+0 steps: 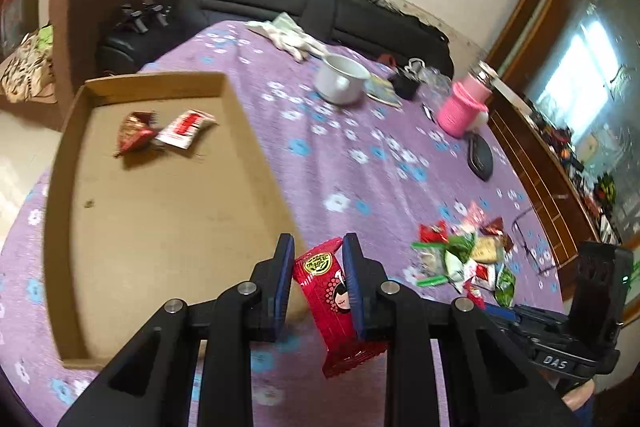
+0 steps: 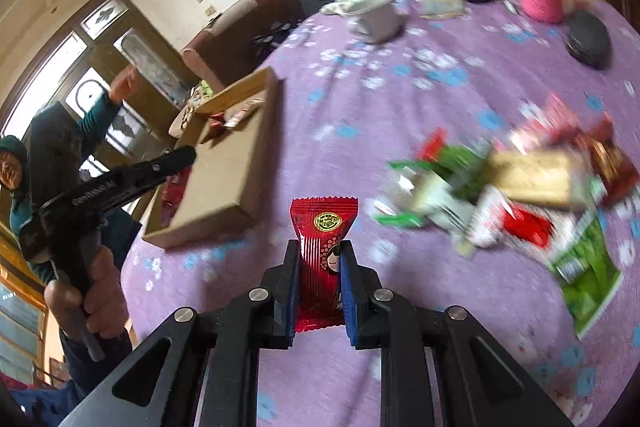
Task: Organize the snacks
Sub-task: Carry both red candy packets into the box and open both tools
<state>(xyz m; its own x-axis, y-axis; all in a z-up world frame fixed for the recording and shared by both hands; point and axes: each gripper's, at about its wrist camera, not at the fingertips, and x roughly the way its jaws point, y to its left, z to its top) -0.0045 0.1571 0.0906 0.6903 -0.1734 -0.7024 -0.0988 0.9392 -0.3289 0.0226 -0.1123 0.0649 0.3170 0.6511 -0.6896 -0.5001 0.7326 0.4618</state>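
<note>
In the left wrist view my left gripper (image 1: 318, 247) is shut on a red snack packet (image 1: 332, 299) with a cartoon face, just above the near right rim of the cardboard box (image 1: 256, 147). Two wrapped snacks (image 1: 160, 131) lie at the box's far end. A pile of mixed snacks (image 1: 464, 259) sits on the purple tablecloth to the right. In the right wrist view my right gripper (image 2: 321, 247) is shut on a similar red packet (image 2: 324, 239), held upright above the cloth between the box (image 2: 224, 179) and the blurred pile (image 2: 520, 187). The left gripper (image 2: 188, 155) reaches over the box there.
A white cup (image 1: 342, 79), pink bottle (image 1: 464, 107), black case (image 1: 480, 157), eyeglasses (image 1: 532, 243) and crumpled cloth (image 1: 292, 35) lie farther back on the table. A dark sofa (image 1: 320, 7) runs behind. A hand (image 2: 92, 291) grips the left tool's handle, and a person stands at the left.
</note>
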